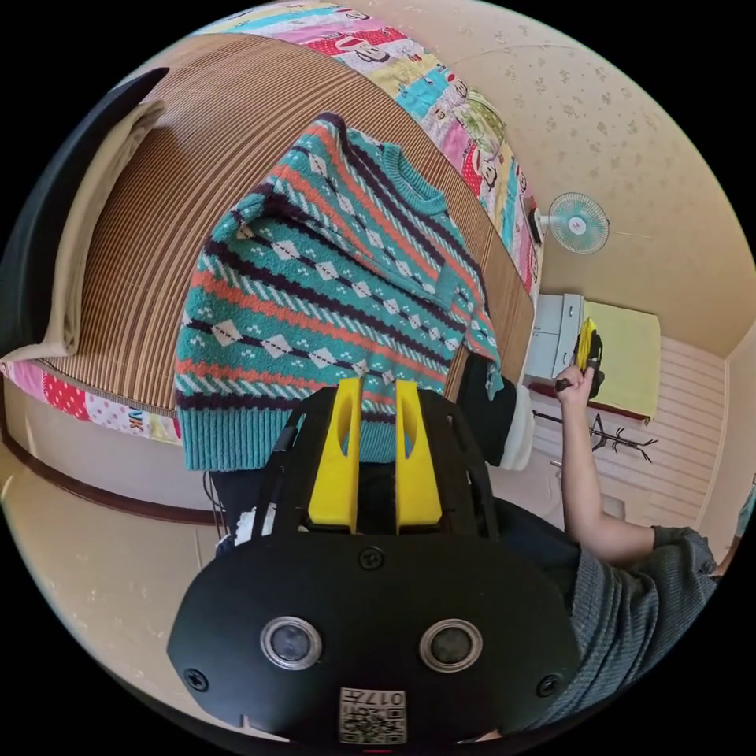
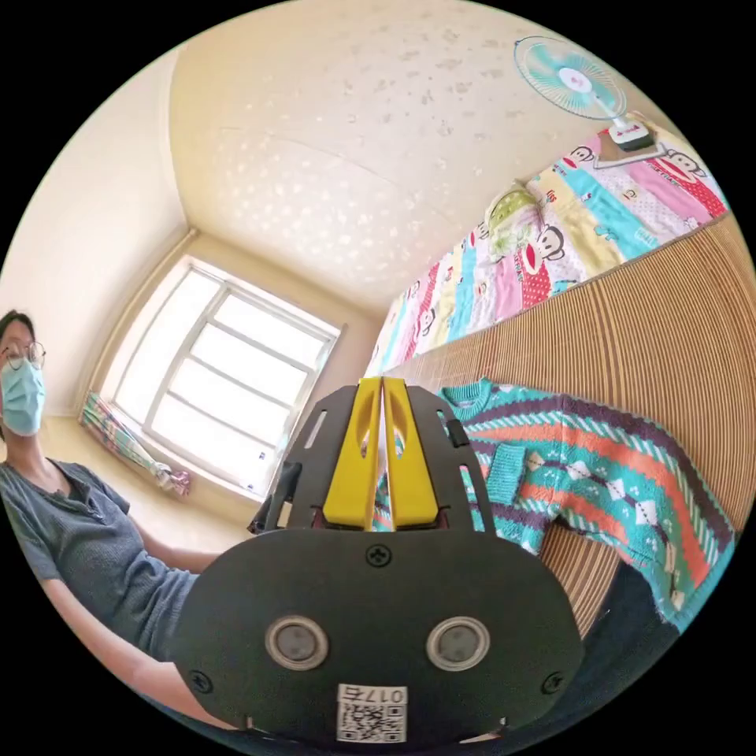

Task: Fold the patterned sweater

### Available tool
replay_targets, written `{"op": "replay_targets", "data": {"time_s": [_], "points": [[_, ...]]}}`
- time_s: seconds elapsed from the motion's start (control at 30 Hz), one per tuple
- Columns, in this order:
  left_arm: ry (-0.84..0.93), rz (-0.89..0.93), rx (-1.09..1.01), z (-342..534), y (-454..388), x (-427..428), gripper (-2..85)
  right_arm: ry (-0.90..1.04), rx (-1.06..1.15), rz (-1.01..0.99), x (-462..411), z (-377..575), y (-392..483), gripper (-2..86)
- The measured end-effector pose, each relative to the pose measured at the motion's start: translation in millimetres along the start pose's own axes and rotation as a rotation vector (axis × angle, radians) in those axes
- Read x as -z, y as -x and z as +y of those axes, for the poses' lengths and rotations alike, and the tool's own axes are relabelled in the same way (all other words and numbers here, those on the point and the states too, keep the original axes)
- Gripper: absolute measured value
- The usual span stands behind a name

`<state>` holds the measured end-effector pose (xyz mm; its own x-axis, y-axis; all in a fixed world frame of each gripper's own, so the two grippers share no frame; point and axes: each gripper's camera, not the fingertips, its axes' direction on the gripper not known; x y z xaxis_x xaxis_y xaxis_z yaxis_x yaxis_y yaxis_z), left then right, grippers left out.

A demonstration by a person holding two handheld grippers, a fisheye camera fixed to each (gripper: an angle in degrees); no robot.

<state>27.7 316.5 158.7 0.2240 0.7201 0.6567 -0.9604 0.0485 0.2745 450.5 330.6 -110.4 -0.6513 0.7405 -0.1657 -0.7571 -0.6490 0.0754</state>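
Sweater (image 1: 331, 276) flat on bed (image 1: 157, 236)

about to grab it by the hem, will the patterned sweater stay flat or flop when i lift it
Likely floppy: the patterned sweater is a soft knit, and its hem already droops over the edge of the striped mat. The thick ribbing suggests some weight, so it should sag. The fuzzy surface probably grips rather than slips.

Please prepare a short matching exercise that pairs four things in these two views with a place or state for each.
Things:
1. patterned sweater
2. left tool
3. right tool
4. fan

Places or states:
A. jaws together, empty
B. high on the wall
C. jaws slightly apart, empty
D. spread on the striped mat, hem over the edge

Pairs: 1-D, 2-C, 3-A, 4-B
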Motion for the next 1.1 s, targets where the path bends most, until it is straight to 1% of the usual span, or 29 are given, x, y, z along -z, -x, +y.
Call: {"op": "replay_targets", "data": {"time_s": [0.03,0.07,0.1,0.17,0.2,0.27,0.3,0.37,0.43,0.47,0.53,0.57,0.6,0.67,0.7,0.73,0.77,0.8,0.87,0.9,0.97,1.0,1.03,1.07,1.1], "points": [[-0.002,0.009,0.008,2,2,0,7.2,0.059,-0.011,0.063,-28,3,9,1.5],[-0.021,0.028,0.03,6,5,4,7.1,0.088,-0.069,0.114,-49,15,1,2.0],[-0.052,0.05,0.052,12,8,10,7.1,0.11,-0.109,0.128,-58,23,-8,2.3],[-0.092,0.083,0.077,21,14,21,7.2,0.191,-0.317,0.096,-74,66,-63,4.8],[-0.116,0.1,0.097,29,19,29,7.2,0.186,-0.373,0.075,-70,79,-78,5.7],[-0.149,0.117,0.133,42,31,41,7.5,0.047,-0.609,0.037,-31,135,-126,8.3],[-0.168,0.124,0.162,52,40,48,7.8,-0.004,-0.666,0.047,-17,148,-135,8.7],[-0.193,0.129,0.212,68,54,59,7.9,-0.203,-0.835,0.085,35,194,-160,10.9],[-0.214,0.13,0.261,83,68,66,8.0,-0.268,-0.93,0.122,61,216,-178,12.8],[-0.221,0.125,0.291,91,75,69,8.1,-0.325,-0.977,0.118,72,228,-188,13.8],[-0.22,0.116,0.335,100,84,70,8.2,-0.437,-1.003,0.076,82,241,-201,14.2],[-0.22,0.115,0.36,105,89,70,8.2,-0.503,-1.028,0.05,84,248,-208,13.5],[-0.222,0.117,0.38,107,91,69,8.3,-0.522,-1.046,0.039,83,250,-211,13.2],[-0.219,0.115,0.406,109,92,67,8.3,-0.506,-1.098,0.053,76,250,-217,8.5],[-0.21,0.101,0.414,107,90,66,8.2,-0.496,-1.084,0.083,77,246,-214,6.8],[-0.2,0.085,0.413,105,89,66,8.1,-0.48,-0.996,0.163,82,232,-200,4.5],[-0.175,0.04,0.402,101,83,65,8.0,-0.424,-0.895,0.25,82,211,-180,3.4],[-0.158,-0.002,0.376,96,76,66,8.0,-0.385,-0.839,0.293,80,199,-169,3.1],[-0.147,-0.016,0.319,89,64,67,7.9,-0.258,-0.55,0.422,60,145,-103,2.0],[-0.138,-0.007,0.282,84,58,67,7.9,-0.23,-0.458,0.437,51,131,-82,1.8],[-0.113,-0.027,0.252,77,49,68,7.9,-0.039,-0.045,0.528,-9,80,15,1.7],[-0.101,-0.055,0.229,73,43,69,7.9,0.001,0.036,0.555,-28,73,39,1.8],[-0.098,-0.067,0.214,71,40,70,7.9,0.054,0.157,0.584,-69,64,80,1.9],[-0.093,-0.088,0.18,66,35,72,7.9,0.079,0.241,0.57,-112,61,112,2.1],[-0.087,-0.107,0.152,62,31,73,7.9,0.088,0.269,0.548,-135,61,123,2.3]]}}
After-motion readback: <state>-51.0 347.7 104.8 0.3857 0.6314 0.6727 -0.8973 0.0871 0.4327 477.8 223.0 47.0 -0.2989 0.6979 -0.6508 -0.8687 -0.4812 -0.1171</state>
